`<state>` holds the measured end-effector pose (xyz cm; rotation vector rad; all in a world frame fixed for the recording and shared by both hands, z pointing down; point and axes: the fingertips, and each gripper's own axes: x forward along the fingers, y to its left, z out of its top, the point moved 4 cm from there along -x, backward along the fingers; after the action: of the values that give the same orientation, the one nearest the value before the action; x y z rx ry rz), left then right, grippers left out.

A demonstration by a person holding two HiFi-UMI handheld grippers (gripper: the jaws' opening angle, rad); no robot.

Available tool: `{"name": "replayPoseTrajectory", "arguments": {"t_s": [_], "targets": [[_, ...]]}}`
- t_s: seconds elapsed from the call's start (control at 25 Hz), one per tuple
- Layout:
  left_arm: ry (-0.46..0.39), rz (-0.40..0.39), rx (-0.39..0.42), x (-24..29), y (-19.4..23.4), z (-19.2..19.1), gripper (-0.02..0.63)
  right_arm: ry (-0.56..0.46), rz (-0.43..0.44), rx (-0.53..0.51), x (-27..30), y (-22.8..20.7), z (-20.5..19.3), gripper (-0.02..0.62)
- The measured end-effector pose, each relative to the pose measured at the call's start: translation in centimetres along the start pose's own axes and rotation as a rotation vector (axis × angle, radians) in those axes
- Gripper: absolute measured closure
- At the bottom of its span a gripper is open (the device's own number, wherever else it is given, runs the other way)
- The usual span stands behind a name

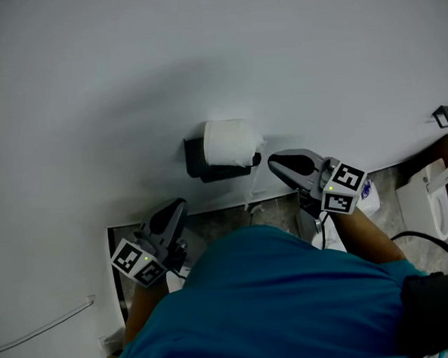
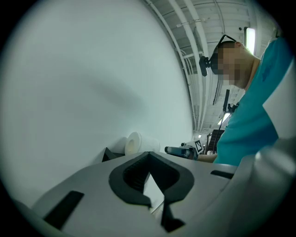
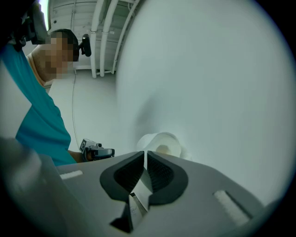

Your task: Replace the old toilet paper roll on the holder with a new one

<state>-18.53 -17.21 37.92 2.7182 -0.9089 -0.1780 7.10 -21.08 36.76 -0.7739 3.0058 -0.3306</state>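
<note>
A white toilet paper roll sits on a black holder fixed to the white wall, with a loose end hanging at its right. The roll shows beyond my left jaws, and the same roll beyond my right jaws. My left gripper is shut and empty, below and left of the holder. My right gripper is shut and empty too, its tip just right of the roll and apart from it. In the gripper views the left gripper and the right gripper both point level at the wall.
The wall fills most of the head view. A white toilet stands at the right edge near a small black fitting on the wall. Tiled floor shows below the holder. The person's teal shirt fills the bottom.
</note>
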Motion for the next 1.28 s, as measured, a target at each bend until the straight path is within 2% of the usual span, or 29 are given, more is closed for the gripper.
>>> {"name": "replayPoseTrajectory", "arguments": {"t_s": [0.12, 0.32, 0.48, 0.88, 0.96, 1.04, 1.28], "targets": [[0.000, 0.018, 0.004, -0.4, 0.1, 0.0, 0.597, 0.005, 0.035, 0.029, 0.7, -0.3, 0.0, 0.558], [0.003, 0.030, 0.006, -0.5, 0.2, 0.0, 0.597, 0.071, 0.101, 0.056, 2.7, -0.6, -0.4, 0.369], [0.010, 0.035, 0.012, -0.5, 0.1, 0.1, 0.597, 0.123, 0.098, 0.052, 4.1, -0.6, -0.6, 0.324], [0.001, 0.063, 0.010, -1.7, 0.8, 0.2, 0.598, 0.215, 0.042, 0.013, 6.8, -1.0, -0.9, 0.325], [-0.001, 0.065, 0.007, -1.9, 0.9, 0.2, 0.597, 0.221, 0.040, 0.009, 7.0, -1.0, -1.0, 0.348], [-0.002, 0.067, 0.006, -2.0, 1.0, 0.1, 0.597, 0.211, 0.032, -0.009, 7.1, -0.9, -1.0, 0.420], [-0.008, 0.066, 0.003, -2.1, 1.2, 0.1, 0.597, 0.192, 0.053, -0.069, 7.1, -0.4, -0.7, 0.459]]}}
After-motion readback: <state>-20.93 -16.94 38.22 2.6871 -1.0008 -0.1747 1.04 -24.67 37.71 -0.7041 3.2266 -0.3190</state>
